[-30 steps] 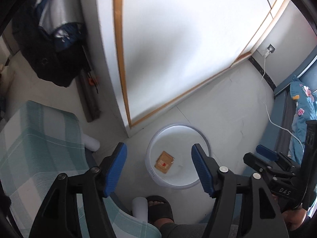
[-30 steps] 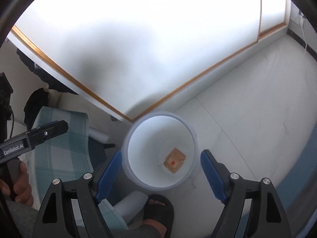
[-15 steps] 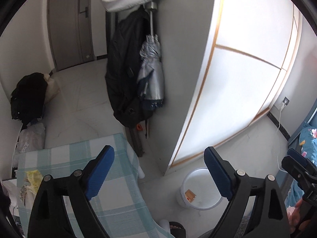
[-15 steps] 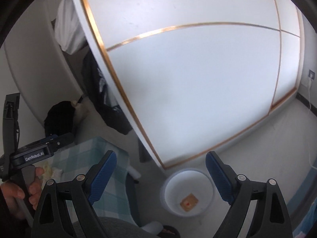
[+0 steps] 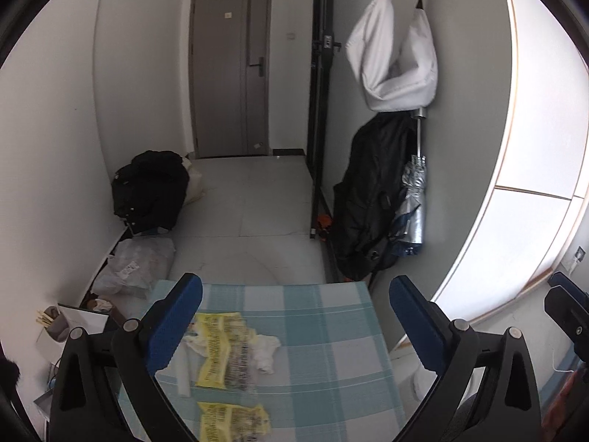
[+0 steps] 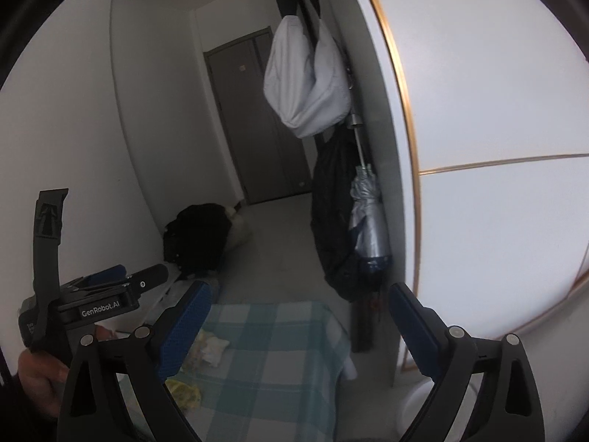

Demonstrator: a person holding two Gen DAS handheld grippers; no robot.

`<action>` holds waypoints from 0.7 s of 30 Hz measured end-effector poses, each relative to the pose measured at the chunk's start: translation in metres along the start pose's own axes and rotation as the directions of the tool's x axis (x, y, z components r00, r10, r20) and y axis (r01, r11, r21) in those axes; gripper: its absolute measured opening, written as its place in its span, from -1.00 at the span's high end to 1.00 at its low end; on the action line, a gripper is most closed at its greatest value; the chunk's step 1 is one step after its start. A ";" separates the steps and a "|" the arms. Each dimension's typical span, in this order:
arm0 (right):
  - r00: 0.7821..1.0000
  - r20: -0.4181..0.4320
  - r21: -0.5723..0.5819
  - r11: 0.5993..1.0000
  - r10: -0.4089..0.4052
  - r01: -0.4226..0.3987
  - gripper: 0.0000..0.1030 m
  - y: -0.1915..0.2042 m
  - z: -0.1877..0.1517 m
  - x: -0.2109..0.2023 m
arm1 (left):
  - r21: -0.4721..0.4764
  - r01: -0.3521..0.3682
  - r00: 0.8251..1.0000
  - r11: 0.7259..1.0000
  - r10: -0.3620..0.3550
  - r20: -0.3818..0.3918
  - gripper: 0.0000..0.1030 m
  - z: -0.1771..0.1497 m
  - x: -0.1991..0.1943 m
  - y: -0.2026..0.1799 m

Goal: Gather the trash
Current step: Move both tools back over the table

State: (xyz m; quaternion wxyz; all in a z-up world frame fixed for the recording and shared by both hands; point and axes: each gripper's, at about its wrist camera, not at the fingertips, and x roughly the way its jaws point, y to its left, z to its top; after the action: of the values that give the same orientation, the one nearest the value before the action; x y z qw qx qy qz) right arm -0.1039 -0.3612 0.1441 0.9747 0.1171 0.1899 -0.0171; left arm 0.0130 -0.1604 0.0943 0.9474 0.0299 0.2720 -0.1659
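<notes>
Left hand-held gripper [image 5: 294, 316]: blue-padded jaws spread wide, having just been opening, nothing between them; it hangs above the table [image 5: 331, 331], which is covered in a pale blue-green checked cloth. Right hand-held gripper [image 6: 300, 316]: jaws likewise wide and just been opening, empty, over the same table's far edge. Trash on the table, seen from the left wrist: one yellow printed wrapper [image 5: 221, 350], flattened, its long axis running from the near edge toward the far edge, tilted slightly left at the top; a second yellow wrapper [image 5: 232, 421] nearer the camera, lying crosswise and cut off by the frame; a crumpled white tissue [image 5: 265, 351] touching the first wrapper's right side; a pale strip [image 5: 182, 375] just left of it (partly behind the left finger). In the right wrist view the same trash shows as dim yellow and white scraps behind the left finger, details unclear. Beyond the table: white tiled floor [image 5: 250, 199]; a clear plastic bag [image 5: 140, 265] and a black bag [image 5: 151, 188] against the left wall; a grey door [image 5: 230, 73] at the far end. To the right, hanging on a grey partition: a white bag [image 5: 395, 55], a black coat [image 5: 371, 199], and a folded silver umbrella [image 5: 414, 206], handle up, long axis vertical. Nothing stands between either gripper and the trash.
</notes>
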 end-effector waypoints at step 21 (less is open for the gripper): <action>0.965 -0.211 -0.149 0.970 0.157 -0.191 -0.93 0.135 -0.080 0.072 | -0.202 -0.156 0.986 0.967 0.140 -0.091 -0.94 -0.088 0.003 0.153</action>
State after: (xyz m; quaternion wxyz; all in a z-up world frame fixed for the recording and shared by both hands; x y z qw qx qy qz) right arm -0.0560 -0.2105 0.0748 0.9551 0.0518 0.2754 0.0966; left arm 0.0218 -0.0041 0.0127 0.9441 -0.0431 0.3206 -0.0639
